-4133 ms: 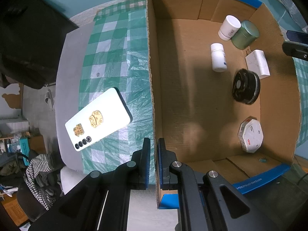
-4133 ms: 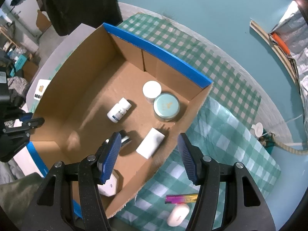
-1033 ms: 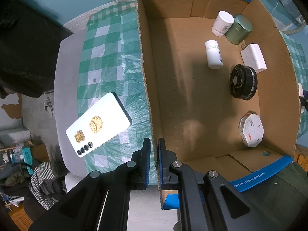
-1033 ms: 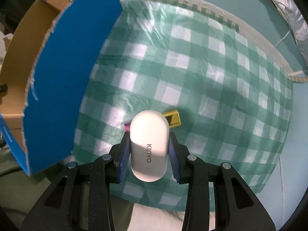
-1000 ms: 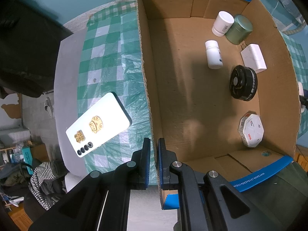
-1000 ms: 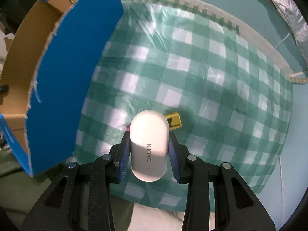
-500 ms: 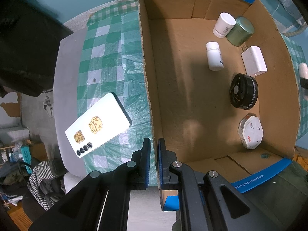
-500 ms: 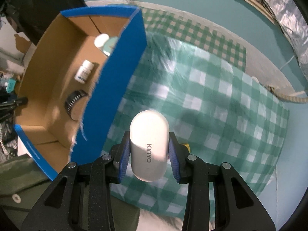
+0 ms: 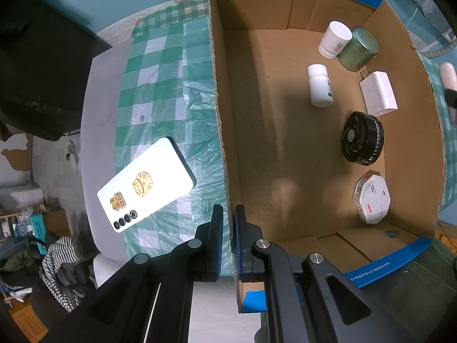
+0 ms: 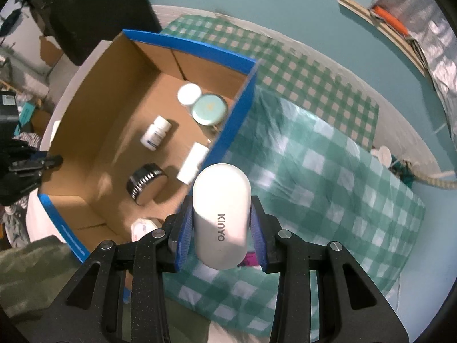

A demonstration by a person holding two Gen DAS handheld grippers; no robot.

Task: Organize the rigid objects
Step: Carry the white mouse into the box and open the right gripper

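Left wrist view: left gripper (image 9: 228,237) clamped narrow on the cardboard box (image 9: 221,131) wall. Right wrist view: right gripper (image 10: 221,225) holds white KINYO case (image 10: 221,214) btwn pads, raised over the checked cloth (image 10: 328,177), just beside the box's blue outer wall.

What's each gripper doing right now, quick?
Left gripper: shut on the cardboard box wall.
Right gripper: shut on the white KINYO case.

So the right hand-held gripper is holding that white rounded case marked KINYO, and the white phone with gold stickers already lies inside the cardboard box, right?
Not quite. The right hand-held gripper does hold the white rounded KINYO case, but the white phone with gold stickers lies outside the blue-edged cardboard box, on the green checked cloth beside its wall. The left wrist view shows this.
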